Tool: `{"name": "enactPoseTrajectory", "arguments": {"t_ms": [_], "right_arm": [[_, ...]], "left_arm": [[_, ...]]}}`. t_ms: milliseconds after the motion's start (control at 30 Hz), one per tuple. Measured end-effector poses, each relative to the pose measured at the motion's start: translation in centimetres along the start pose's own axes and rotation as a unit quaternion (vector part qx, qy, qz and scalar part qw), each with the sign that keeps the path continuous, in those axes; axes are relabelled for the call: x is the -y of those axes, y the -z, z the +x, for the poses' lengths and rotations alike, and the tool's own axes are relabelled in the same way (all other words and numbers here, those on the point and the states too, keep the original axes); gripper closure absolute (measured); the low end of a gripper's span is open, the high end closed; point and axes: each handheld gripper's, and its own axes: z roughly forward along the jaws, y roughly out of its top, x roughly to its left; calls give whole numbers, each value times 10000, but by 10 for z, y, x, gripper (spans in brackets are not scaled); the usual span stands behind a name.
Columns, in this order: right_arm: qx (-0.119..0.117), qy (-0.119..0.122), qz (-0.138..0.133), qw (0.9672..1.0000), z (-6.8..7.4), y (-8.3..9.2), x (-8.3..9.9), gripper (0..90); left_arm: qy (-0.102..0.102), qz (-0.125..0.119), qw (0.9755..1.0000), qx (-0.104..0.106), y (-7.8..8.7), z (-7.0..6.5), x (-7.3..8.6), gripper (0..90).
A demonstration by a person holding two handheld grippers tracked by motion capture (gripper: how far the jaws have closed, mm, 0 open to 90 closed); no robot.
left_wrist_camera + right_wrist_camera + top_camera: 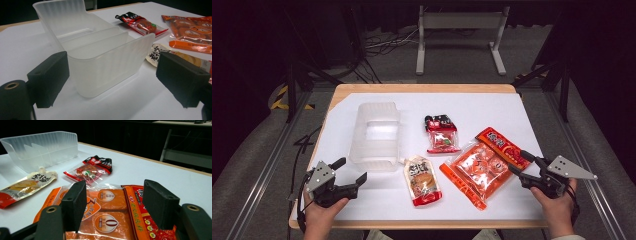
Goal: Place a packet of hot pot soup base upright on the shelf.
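Observation:
A clear plastic bin (376,133) with dividers stands on the white table (472,107); in the left gripper view the bin (97,53) is just ahead of the jaws. My left gripper (351,171) rests open near the front left, nothing between its jaws (110,80). A large orange snack pack (484,165) lies at the right. My right gripper (518,163) is open at that pack's near right edge, jaws over the pack (110,210) without pressing it. A spouted pouch (422,180) and a small red-black packet (442,133) lie in the middle.
The table's wooden rim (422,88) runs along the far side. A white metal stand (460,35) sits on the floor beyond. Dark tripod legs (557,70) flank the table at right and left.

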Motion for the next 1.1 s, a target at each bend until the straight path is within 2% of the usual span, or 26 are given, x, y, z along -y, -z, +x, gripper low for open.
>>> {"name": "enactPoseTrajectory", "arguments": {"t_ms": [100, 200, 333, 500, 600, 800, 900, 967, 1100], "right_arm": [[-32, -79, 70, 9999, -6, -4, -2, 359], [-75, -149, 161, 9997, -15, -7, -5, 358], [5, -230, 147, 9996, -27, -9, -8, 358], [95, -303, 93, 9995, -35, -12, -9, 331], [-33, -652, -25, 9979, -44, -15, -6, 322], [77, -681, -11, 9976, -51, -16, -6, 301], [155, -753, 113, 9970, -54, -19, -5, 273], [116, -954, 312, 9949, -57, -23, -1, 252], [144, -1113, 571, 9920, -61, -29, 8, 233]], "left_arm": [[59, 47, 10000, 0, 0, 0, 2, 124], [217, 22, 9998, 23, 1, 1, 2, 127], [133, 26, 9999, -39, 2, -2, 2, 129], [143, 64, 9999, 8, 0, -4, 3, 129], [148, 63, 9998, 65, -1, -3, 3, 129], [131, 68, 9999, 41, -1, -4, 3, 130], [133, 84, 9999, 48, -1, -3, 4, 130], [143, 99, 9998, 70, -2, -3, 4, 130], [125, 106, 9998, 82, -1, -4, 4, 130]]}}
